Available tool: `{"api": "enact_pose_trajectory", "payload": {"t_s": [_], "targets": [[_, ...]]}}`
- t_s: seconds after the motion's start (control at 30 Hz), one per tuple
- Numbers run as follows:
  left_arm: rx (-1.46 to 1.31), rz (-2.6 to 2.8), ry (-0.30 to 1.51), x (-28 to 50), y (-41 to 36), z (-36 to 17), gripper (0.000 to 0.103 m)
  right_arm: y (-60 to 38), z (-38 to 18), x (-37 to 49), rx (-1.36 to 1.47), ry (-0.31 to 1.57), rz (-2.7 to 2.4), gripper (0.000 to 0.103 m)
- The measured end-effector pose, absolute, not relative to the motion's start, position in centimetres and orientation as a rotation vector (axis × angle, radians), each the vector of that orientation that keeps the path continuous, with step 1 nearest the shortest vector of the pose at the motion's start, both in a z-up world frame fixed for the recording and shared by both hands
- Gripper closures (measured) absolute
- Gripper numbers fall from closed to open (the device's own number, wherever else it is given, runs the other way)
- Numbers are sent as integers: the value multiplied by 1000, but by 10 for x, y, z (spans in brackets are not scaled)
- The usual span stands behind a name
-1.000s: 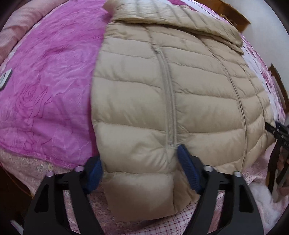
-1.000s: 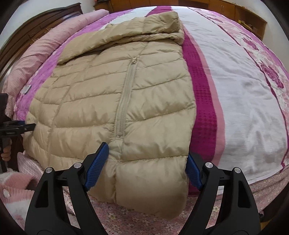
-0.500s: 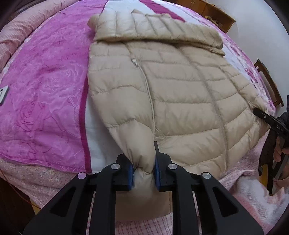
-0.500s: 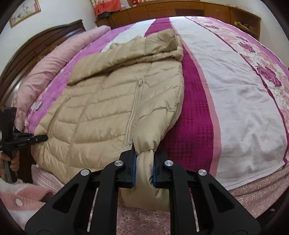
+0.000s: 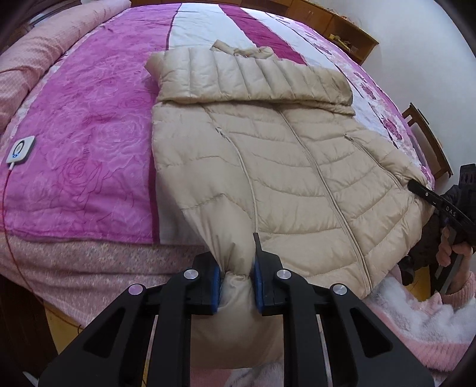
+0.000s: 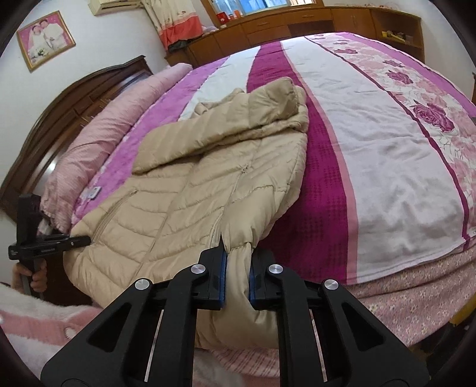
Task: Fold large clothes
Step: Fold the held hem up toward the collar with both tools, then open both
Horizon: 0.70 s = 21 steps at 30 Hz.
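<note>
A beige quilted puffer jacket point(image 5: 282, 166) lies front up on the bed, zipper shut, with its sleeves folded across the top. My left gripper point(image 5: 237, 275) is shut on a bunched fold of the hem at the jacket's left bottom corner. At the other bottom corner my right gripper point(image 6: 237, 269) is shut on the hem of the same jacket point(image 6: 193, 190). Both corners are lifted off the bed, and the hem between them sags. The right gripper point(image 5: 437, 202) shows at the right edge of the left wrist view, and the left gripper point(image 6: 47, 245) at the left edge of the right wrist view.
The bed carries a pink, white and magenta rose-patterned cover point(image 6: 386, 148). A small white device with a cord point(image 5: 20, 150) lies on it to the left. A dark wooden headboard point(image 6: 59, 119) and wooden cabinets point(image 6: 297, 23) stand beyond. A person's pink fleece sleeve point(image 5: 431, 321) is close below.
Both grippers went from open astride the hem to shut on bunched fabric. They then rose, lifting the jacket's bottom corners off the bed edge.
</note>
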<state>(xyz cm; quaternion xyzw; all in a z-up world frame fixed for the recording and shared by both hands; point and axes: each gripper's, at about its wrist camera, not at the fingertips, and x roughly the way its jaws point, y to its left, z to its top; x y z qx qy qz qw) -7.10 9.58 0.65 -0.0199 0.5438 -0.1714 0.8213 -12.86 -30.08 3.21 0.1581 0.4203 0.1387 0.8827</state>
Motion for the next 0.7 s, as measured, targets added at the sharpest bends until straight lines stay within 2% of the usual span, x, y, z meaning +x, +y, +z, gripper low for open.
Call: {"api": "enact_pose_trajectory", "payload": {"t_s": [0.33, 0.7], "targets": [[-92, -359, 1107, -56, 105, 24, 86, -304, 55, -116, 379, 781, 331, 92], [-110, -313, 978, 14, 100, 41, 86, -303, 73, -52, 323, 662, 282, 92]]}}
